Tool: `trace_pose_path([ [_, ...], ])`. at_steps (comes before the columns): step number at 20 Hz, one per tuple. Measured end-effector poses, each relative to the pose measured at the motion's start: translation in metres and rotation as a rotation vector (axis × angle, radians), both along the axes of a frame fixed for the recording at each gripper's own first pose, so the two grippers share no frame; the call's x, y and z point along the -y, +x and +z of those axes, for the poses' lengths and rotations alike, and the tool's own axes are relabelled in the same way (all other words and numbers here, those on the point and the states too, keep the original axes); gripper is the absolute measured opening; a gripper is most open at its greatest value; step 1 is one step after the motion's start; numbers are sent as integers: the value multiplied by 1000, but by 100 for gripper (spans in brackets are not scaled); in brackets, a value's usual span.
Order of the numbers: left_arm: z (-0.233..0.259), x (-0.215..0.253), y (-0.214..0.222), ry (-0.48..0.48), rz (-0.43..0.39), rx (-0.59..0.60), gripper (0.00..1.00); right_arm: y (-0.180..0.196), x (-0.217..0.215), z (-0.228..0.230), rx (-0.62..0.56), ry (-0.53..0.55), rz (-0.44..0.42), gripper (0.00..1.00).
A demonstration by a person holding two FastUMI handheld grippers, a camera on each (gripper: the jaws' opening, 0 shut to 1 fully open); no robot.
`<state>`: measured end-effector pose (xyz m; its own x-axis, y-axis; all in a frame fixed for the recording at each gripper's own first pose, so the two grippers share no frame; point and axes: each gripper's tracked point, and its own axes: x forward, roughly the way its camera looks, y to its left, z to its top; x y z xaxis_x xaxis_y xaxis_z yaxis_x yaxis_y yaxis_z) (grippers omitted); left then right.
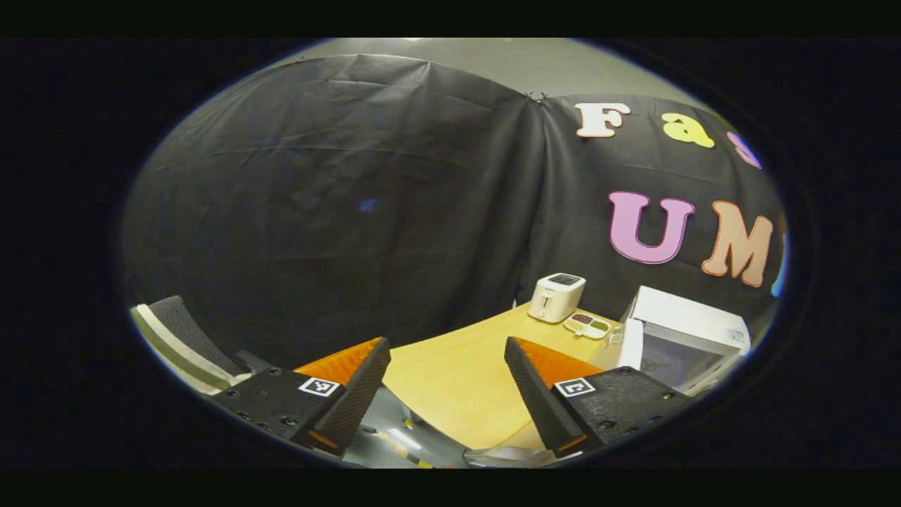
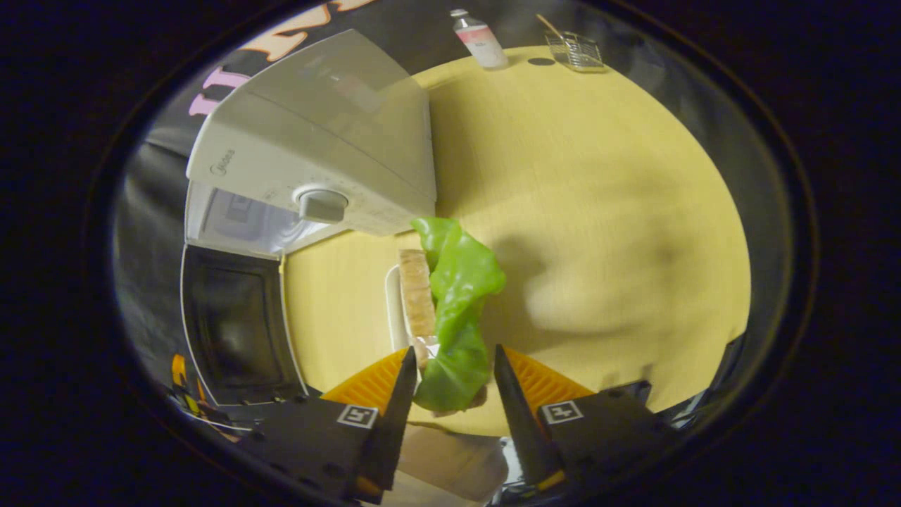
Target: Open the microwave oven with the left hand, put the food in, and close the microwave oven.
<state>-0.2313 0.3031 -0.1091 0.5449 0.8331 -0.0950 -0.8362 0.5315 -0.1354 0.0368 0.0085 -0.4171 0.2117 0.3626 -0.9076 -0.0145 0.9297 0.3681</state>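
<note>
- Carrying the food (image 2: pixel 450 310) between the fingers of the right gripper (image 2: pixel 450 380): a slice of bread with a green leaf draped over it, on the edge of a white plate, held above the table (image 2: pixel 598 211) just beside the microwave oven (image 2: pixel 317 162)
- Right gripper: fingers close in against the food on both sides; whether both truly press on it cannot be told
- Left gripper (image 1: pixel 447 380): fingers wide apart, nothing between them, held well back from the microwave
- Microwave oven: door (image 2: pixel 236 324) swung open, cavity open to view, control knob on front panel
- Handling, judged: food light and soft; leaf floppy, likely to slide off; grip by the stiff plate rim, kept level
- Writing: small brand mark on microwave front, too small to read with certainty
- Other stock: toaster (image 1: pixel 556 297), snack dish (image 1: pixel 586 325), bottle (image 2: pixel 479 39), wire basket (image 2: pixel 576 51)
</note>
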Motion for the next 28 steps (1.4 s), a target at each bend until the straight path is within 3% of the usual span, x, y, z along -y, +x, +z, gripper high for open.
trace_pose_path([
  [1,0,0,1,-1,-3,-6,92,0,0,-1,-10,17,-15,47],
  [2,-1,1,2,-3,-8,-11,95,-1,-2,2,-24,49,-21,54],
  [3,-1,1,2,-5,-10,-16,95,1,-4,6,-28,75,-40,39],
  [6,-2,-2,9,-10,-19,-32,95,5,-6,9,-22,118,-72,31],
  [7,-2,-3,10,-8,-23,-35,99,6,-7,10,-14,124,-79,25],
  [8,-4,-3,11,-9,-29,-38,95,6,-7,13,-7,127,-83,31],
  [16,-7,2,15,-48,-119,-62,95,-2,-18,63,81,261,-179,31],
  [20,-11,5,21,-70,-191,-66,95,-18,-34,83,152,272,-243,31],
  [28,-13,-24,43,-41,-322,-125,95,-70,-168,91,231,414,-308,31],
])
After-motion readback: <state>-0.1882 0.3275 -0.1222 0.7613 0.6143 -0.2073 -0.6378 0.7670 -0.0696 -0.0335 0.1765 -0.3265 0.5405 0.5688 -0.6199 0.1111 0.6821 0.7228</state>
